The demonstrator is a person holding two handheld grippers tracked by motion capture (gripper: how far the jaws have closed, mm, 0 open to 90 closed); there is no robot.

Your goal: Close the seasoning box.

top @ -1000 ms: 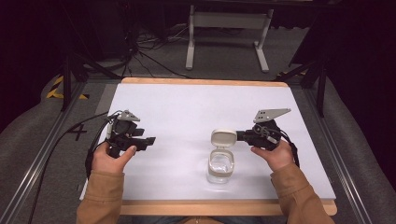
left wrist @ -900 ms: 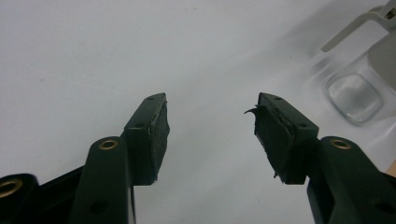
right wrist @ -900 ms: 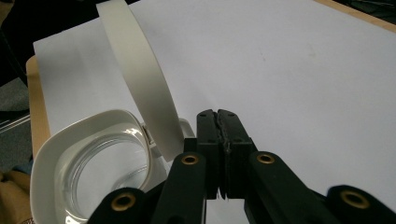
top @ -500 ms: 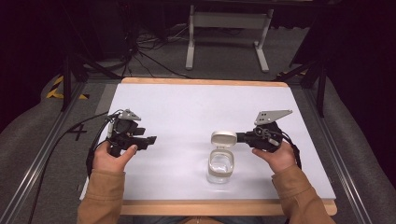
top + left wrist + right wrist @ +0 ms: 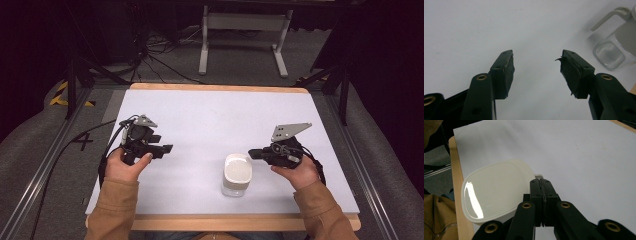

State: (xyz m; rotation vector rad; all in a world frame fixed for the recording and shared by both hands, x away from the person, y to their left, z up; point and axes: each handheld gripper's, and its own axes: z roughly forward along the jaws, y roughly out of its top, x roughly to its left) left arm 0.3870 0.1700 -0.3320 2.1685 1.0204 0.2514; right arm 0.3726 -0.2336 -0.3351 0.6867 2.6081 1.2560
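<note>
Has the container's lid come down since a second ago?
Yes. The lid stood tilted open behind the clear container; now it lies flat on top, with the shut right gripper at its edge.

My white table, wood-edged, sits on grey floor. Metal stand at 12 o'clock, black cables at 11, dark surroundings.

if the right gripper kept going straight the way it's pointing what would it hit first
Most likely the white lid of the clear container: the right gripper, its fingers shut, points straight at it from close by. Whether they already touch isn't clear.
</note>
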